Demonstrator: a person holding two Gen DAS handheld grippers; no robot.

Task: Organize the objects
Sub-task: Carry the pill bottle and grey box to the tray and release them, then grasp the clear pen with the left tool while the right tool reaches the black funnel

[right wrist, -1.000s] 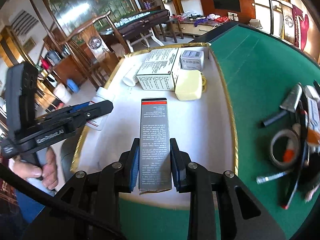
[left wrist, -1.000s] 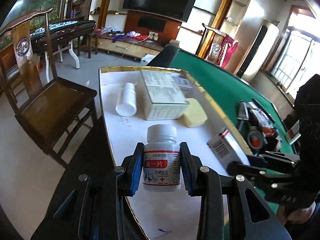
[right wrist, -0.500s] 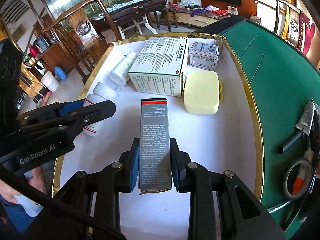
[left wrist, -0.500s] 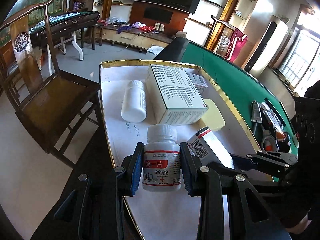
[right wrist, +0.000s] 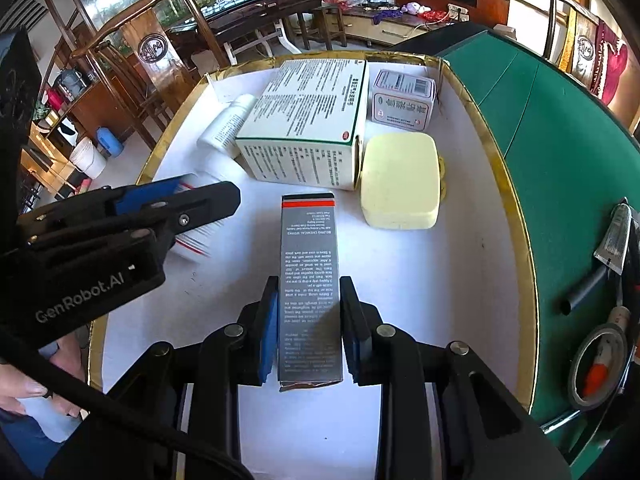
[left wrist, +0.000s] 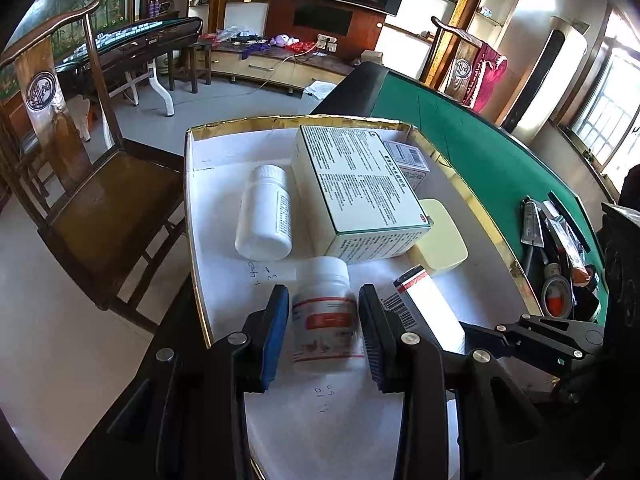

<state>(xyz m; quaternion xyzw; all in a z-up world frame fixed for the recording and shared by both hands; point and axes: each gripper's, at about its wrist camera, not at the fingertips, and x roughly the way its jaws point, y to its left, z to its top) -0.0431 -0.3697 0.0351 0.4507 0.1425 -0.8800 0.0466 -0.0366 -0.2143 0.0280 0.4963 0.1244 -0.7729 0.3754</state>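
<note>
Over the gold-rimmed tray (left wrist: 280,122), left gripper (left wrist: 323,304) just easing apart with the red-labelled pill bottle (left wrist: 325,320) loose between its pads, right gripper (right wrist: 309,292) clamped on the long grey box (right wrist: 308,248), both just short of 1 large printed carton (left wrist: 356,184).

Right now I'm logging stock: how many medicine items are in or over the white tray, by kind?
Bottles: 2 (lying, held)
Cartons: 3 (large, small, grey)
Yellow case: 1
Total: 6

The red-labelled bottle (left wrist: 325,312) is motion-blurred, its print unreadable, and the big carton (left wrist: 356,192) half hides a small box (left wrist: 410,160).
</note>
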